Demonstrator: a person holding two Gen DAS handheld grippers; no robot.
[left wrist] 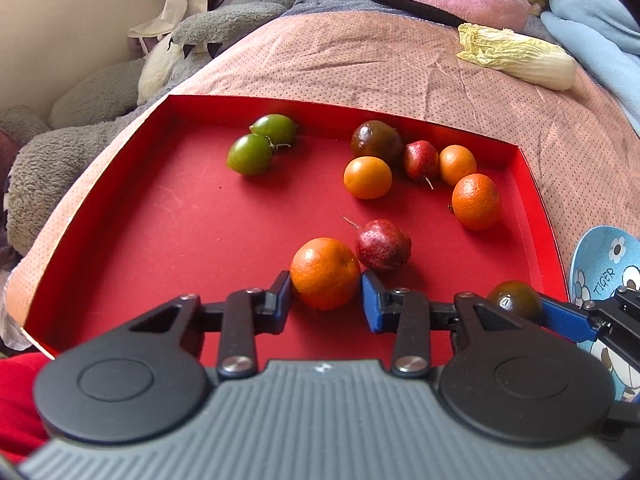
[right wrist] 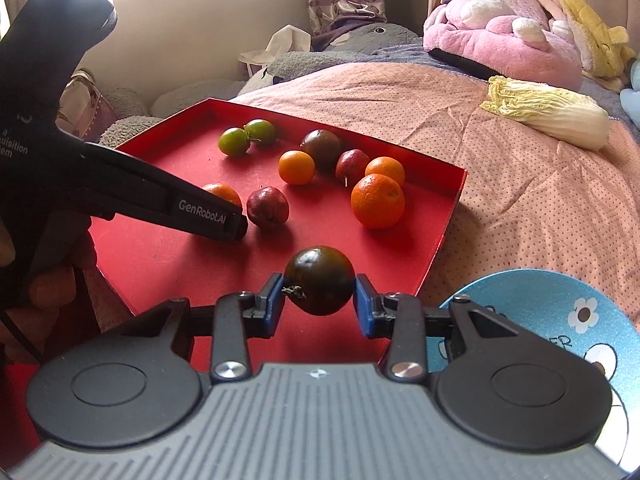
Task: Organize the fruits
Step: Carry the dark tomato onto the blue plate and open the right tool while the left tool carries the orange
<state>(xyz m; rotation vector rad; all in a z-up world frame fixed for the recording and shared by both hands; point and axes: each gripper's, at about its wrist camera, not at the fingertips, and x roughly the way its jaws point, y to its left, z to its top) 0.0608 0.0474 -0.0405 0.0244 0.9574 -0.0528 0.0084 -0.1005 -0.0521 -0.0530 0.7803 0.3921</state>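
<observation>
A red tray (left wrist: 120, 240) (right wrist: 448, 216) on the bed holds several fruits. My left gripper (left wrist: 326, 300) has its blue pads on both sides of an orange (left wrist: 325, 273), which rests on the tray floor next to a dark red fruit (left wrist: 383, 244). My right gripper (right wrist: 320, 300) is shut on a dark green-brown tomato (right wrist: 319, 280) (left wrist: 515, 300) near the tray's front right corner. Two green fruits (left wrist: 260, 145) lie at the back left. Another dark tomato (left wrist: 376, 142), small oranges (left wrist: 367, 177) and a second red fruit (left wrist: 420, 160) lie at the back right.
A blue cartoon plate (right wrist: 560, 320) (left wrist: 608, 272) lies right of the tray. A napa cabbage (left wrist: 520, 56) (right wrist: 548, 112) lies on the pink bedspread (left wrist: 360, 60) behind. Plush toys (right wrist: 500, 28) and a grey stuffed animal (left wrist: 80, 128) line the back and left.
</observation>
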